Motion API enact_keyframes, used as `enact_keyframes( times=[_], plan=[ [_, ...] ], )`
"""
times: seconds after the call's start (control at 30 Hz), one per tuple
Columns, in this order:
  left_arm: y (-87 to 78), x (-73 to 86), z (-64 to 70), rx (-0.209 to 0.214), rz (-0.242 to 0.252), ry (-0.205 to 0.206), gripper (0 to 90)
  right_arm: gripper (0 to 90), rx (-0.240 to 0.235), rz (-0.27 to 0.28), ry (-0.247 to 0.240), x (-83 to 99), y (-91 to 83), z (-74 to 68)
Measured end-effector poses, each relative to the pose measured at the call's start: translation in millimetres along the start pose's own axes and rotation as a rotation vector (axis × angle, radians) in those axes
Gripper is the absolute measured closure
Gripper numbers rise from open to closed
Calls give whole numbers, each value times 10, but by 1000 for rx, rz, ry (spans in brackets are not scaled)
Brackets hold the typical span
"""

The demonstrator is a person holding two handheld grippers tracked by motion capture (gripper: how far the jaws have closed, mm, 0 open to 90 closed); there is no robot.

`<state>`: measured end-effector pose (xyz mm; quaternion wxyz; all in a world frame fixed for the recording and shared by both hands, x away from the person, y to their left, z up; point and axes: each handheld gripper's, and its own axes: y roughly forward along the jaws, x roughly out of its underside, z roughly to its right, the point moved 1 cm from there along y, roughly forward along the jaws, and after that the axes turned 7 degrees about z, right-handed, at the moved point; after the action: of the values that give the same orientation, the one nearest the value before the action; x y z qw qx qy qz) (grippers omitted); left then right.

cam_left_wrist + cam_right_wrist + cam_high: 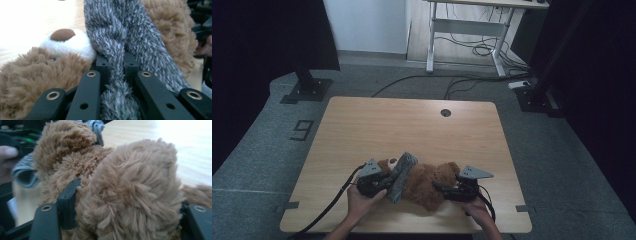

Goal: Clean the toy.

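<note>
Both grippers clamp near bench (362, 120) front edge: left gripper (384, 183) pinches grey knit scarf (117, 45), right gripper (438, 189) grips teddy bear (427, 182) leg; bear's long axis runs left-right between them

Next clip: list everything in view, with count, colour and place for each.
teddy bear: one, brown with a white muzzle, lying at the table's near edge between both grippers
knitted garment: one, grey, draped across the bear near its head
table: one, light wood, centre
desk: one, white-framed, background, with cables beneath
stand base: one, black, on the floor far left
left gripper: one, black, shut on the knitted garment
right gripper: one, black, jaws either side of a bear limb
hands: two, near edge
</note>
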<state>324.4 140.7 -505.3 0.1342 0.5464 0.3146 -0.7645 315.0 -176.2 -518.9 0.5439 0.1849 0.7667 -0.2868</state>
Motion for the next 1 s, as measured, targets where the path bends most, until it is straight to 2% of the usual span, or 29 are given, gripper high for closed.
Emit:
enact_keyframes(
  times=[0.07,0.13,0.2,0.27,0.3,0.4,0.47,0.57,0.63,0.7,0.8,0.87,0.9,1.0],
  plan=[
    [63,-32,-49,-18,7,11,798,349,36,14,5,6,48,32],
    [153,-93,-88,-47,5,36,798,368,90,25,-26,4,114,60],
    [217,-141,-119,-75,7,63,798,388,134,37,-30,-18,178,98],
    [275,-192,-179,-77,-2,52,797,404,158,43,-35,-32,226,126],
    [290,-218,-207,-71,-4,32,797,408,166,49,-28,-38,241,144],
    [267,-312,-227,-44,-11,-8,793,422,159,67,0,-38,239,182],
    [210,-426,-172,-28,4,-10,792,427,156,71,0,-36,214,180],
    [146,-621,-3,13,47,10,793,434,177,84,-15,-51,186,168],
    [163,-737,140,54,73,12,793,433,194,87,-10,-53,194,167],
    [243,-821,285,90,74,21,793,433,206,89,-12,-58,200,157],
    [486,-857,491,123,36,47,791,433,225,89,-34,-67,211,116],
    [698,-802,582,104,-33,78,791,432,232,87,-55,-74,220,85],
    [794,-750,595,74,-76,96,790,432,237,85,-68,-76,224,73],
    [893,-641,505,35,-118,90,791,442,273,70,-90,-57,213,70]
  ],
)
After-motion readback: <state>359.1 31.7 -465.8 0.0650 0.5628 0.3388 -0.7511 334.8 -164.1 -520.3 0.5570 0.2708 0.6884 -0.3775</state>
